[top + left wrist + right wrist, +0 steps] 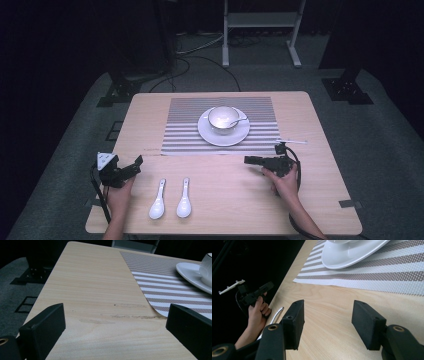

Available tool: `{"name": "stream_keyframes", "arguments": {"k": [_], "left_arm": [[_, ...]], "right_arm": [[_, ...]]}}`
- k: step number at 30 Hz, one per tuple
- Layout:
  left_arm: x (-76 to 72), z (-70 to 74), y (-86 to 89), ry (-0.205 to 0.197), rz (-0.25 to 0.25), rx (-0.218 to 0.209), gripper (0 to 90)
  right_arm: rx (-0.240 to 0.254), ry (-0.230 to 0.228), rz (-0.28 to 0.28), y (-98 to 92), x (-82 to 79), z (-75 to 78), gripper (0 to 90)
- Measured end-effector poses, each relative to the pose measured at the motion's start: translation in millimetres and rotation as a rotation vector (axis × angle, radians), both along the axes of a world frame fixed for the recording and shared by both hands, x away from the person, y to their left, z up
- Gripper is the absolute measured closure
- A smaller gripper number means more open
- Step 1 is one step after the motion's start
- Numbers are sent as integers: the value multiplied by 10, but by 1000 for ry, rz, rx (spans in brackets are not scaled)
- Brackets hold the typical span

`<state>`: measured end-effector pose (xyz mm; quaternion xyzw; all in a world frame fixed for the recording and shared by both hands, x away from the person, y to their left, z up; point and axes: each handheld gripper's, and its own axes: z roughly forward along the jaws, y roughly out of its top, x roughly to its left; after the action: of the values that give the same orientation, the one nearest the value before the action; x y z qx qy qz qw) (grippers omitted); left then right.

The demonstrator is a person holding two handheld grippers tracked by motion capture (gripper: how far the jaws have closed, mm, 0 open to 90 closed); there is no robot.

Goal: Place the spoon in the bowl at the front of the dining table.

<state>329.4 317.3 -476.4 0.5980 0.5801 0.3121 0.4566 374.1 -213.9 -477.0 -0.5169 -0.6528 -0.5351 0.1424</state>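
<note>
A white cup (pixel 223 119) with a spoon (pixel 240 121) resting in it stands on a white saucer (pixel 210 134) on a striped placemat (pixel 190 132). Two white spoons (pixel 158 200) (pixel 183 198) lie side by side near the table's front edge. My left gripper (pixel 132 167) is held open just left of them, over bare wood, with nothing between its jaws (pixel 115 327). Right of the spoons and below the mat, my right gripper (pixel 250 161) points left, open and empty (pixel 329 320). The right gripper view has the saucer (pixel 352 252), the left gripper (pixel 255 295) and one spoon handle (pixel 275 315).
The wooden table (pixel 320 165) has bare room at its front right. The placemat corner (pixel 160 312) lies close ahead of the left gripper. Behind the table stand a white metal frame (pixel 262 30), floor cables (pixel 200 55) and two black stand bases (pixel 117 90) (pixel 347 87).
</note>
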Motion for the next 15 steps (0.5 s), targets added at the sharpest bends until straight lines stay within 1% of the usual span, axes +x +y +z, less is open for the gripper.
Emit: {"name": "stream_keyframes", "arguments": {"k": [11, 15], "left_arm": [[0, 0, -2, 0, 1, 1, 13], [0, 0, -4, 0, 1, 3, 13]], "right_arm": [[11, -2, 5, -73, -120, -47, 422], [27, 4, -3, -127, -174, -82, 422]]}}
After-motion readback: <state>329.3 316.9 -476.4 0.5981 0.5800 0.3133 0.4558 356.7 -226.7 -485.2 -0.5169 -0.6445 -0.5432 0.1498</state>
